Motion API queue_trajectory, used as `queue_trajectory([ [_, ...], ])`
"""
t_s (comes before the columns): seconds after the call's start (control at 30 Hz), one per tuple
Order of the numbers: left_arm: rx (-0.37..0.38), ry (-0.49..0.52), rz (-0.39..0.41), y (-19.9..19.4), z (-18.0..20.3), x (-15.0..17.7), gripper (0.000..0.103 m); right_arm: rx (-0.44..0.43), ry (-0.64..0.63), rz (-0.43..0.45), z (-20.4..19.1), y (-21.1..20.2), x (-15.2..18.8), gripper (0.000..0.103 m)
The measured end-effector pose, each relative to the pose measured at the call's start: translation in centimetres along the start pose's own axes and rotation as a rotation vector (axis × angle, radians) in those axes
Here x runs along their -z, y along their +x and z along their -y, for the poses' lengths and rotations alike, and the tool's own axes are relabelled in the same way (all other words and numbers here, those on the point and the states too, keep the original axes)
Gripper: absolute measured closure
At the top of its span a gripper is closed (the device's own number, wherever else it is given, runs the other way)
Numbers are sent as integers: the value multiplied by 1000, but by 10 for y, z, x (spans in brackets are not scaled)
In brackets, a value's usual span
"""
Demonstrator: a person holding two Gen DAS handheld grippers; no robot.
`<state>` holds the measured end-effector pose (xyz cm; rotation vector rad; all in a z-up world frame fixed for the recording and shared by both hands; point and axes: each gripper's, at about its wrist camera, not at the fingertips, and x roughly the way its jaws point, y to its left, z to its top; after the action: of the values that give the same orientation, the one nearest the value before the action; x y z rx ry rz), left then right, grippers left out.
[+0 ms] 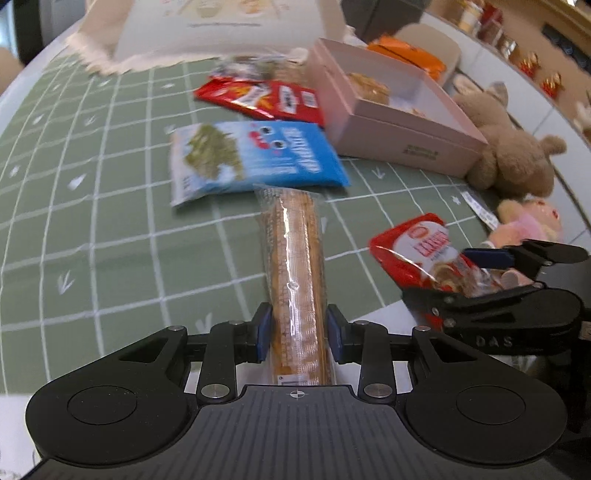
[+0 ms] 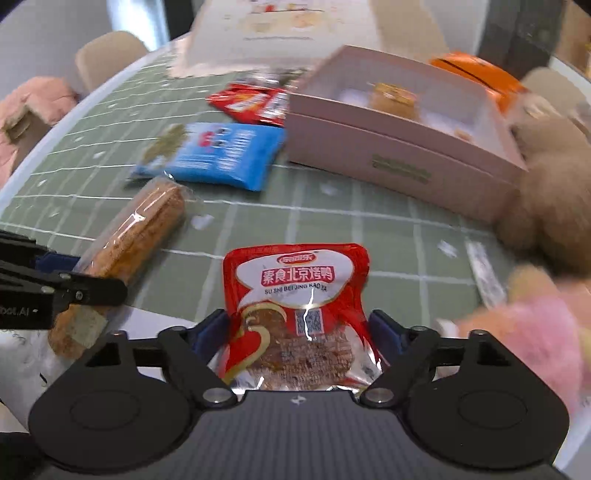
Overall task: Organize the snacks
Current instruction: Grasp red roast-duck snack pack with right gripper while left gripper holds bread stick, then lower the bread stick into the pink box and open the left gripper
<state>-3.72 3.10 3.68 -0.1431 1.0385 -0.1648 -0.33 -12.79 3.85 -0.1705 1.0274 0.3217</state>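
My left gripper is shut on a long clear-wrapped biscuit roll, held above the green grid mat; the roll also shows in the right wrist view. My right gripper is shut on a red snack pouch with Chinese lettering, which also shows in the left wrist view. A blue seaweed pack and a red chip bag lie on the mat ahead. An open pink box with a pastry inside stands at the right.
A brown teddy bear and a pink plush toy sit right of the box. An orange pack lies behind it. A large white box stands at the back. The right gripper's body is close on the right.
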Motion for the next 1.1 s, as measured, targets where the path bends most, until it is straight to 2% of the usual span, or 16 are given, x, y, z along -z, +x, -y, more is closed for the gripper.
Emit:
queue_trajectory([
  [0.13,-5,42,-4,7,13,-3,67,9,23,12,11,1,5,7],
  [0.23,0,39,-4,9,14,-4,67,15,30,29,11,6,5,0],
  [0.3,6,33,-6,8,13,-4,67,26,44,43,11,8,3,0],
  [0.33,9,31,-7,8,13,-4,67,27,48,37,9,7,1,2],
  [0.37,12,33,-9,9,12,-5,67,21,45,40,9,4,-1,15],
  [0.4,15,36,-12,8,11,-5,67,4,37,37,9,-1,-3,17],
  [0.5,21,29,-25,9,10,-9,67,-88,86,56,16,-19,-8,19],
  [0.67,-23,116,-35,23,26,-25,66,-72,130,119,26,-47,-9,19],
  [0.8,-72,186,-44,29,42,-26,63,-23,119,167,30,-64,-3,19],
  [0.9,-79,221,-9,26,44,-16,63,0,130,186,39,-72,2,19],
  [0.93,-83,216,5,25,43,-14,70,7,139,188,43,-73,4,19],
  [1.0,-68,153,1,19,38,-18,70,23,161,187,50,-74,7,19],
  [1.03,-24,121,33,7,36,-22,70,29,170,190,53,-75,7,19],
  [1.1,31,142,151,-23,42,-39,70,36,183,204,61,-80,7,19],
])
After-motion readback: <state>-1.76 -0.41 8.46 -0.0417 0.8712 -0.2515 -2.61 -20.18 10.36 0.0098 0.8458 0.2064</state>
